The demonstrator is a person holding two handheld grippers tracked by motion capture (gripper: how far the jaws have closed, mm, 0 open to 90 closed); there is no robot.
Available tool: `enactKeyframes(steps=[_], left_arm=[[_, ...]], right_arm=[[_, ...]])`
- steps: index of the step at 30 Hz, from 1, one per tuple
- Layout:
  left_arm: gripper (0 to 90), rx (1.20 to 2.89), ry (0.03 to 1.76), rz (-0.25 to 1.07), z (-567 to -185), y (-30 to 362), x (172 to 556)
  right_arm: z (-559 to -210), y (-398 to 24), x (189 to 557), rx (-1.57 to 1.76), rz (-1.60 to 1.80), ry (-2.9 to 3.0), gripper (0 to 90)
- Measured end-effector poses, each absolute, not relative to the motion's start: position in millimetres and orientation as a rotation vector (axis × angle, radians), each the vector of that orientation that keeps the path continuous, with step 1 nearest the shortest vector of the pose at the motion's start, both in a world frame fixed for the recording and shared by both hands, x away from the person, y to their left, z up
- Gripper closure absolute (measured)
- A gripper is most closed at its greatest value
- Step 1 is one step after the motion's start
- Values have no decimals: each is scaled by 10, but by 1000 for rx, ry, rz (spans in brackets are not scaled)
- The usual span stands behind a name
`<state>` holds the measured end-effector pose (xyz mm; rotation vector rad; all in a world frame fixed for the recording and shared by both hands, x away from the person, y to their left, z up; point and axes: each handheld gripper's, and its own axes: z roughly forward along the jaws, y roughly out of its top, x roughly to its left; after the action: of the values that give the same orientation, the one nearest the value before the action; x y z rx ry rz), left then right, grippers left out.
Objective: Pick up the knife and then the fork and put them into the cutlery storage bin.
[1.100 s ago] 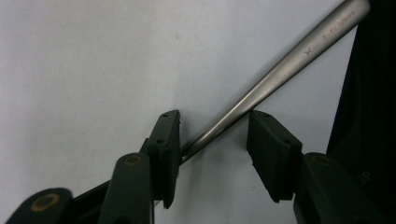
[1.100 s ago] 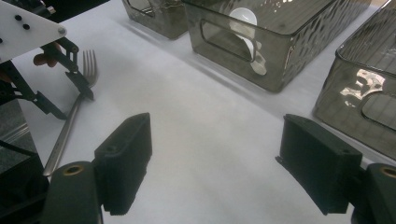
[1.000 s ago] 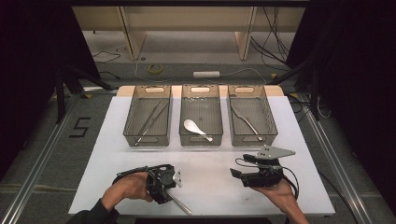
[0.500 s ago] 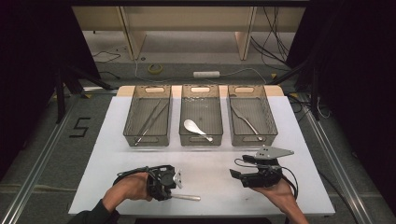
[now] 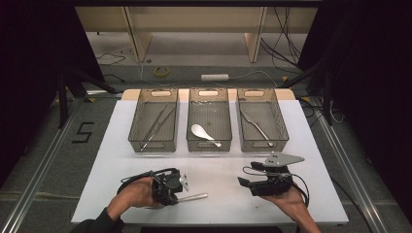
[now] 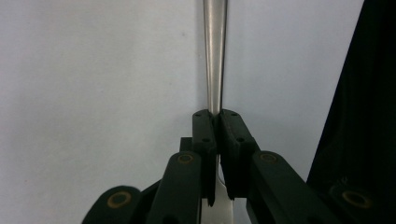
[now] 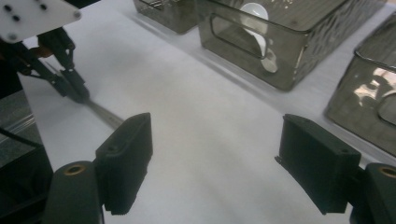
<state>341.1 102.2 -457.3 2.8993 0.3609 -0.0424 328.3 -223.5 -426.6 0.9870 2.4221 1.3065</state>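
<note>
My left gripper (image 5: 178, 196) is near the table's front edge, shut on a slim metal utensil (image 5: 195, 196). The utensil's handle sticks out to the right, level with the table. In the left gripper view the jaws (image 6: 217, 122) pinch that shiny handle (image 6: 215, 56), and its other end is hidden behind them. My right gripper (image 5: 246, 186) rests at the front right, pointing left, open with nothing between its jaws. The right gripper view shows its wide-apart jaws (image 7: 219, 163) over bare white table, with the left gripper (image 7: 70, 86) and the utensil (image 7: 105, 115) beyond.
Three smoky clear bins stand in a row at the back. The left bin (image 5: 137, 130) holds long metal tongs (image 5: 155, 125). A white spoon (image 5: 199, 131) lies in the middle bin (image 5: 209, 93). The right bin (image 5: 278, 127) holds a metal utensil (image 5: 257, 127).
The utensil in my left gripper has swung from pointing toward the front right to pointing straight right. The right gripper has hardly moved.
</note>
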Motion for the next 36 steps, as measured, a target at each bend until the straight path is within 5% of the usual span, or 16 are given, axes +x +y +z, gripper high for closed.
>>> enactKeyframes(steps=[36], left_arm=[[848,2815,414,-167,-4280,604,3674]], right_arm=[[-4348,-1447,2962,424,1046,2562,313]])
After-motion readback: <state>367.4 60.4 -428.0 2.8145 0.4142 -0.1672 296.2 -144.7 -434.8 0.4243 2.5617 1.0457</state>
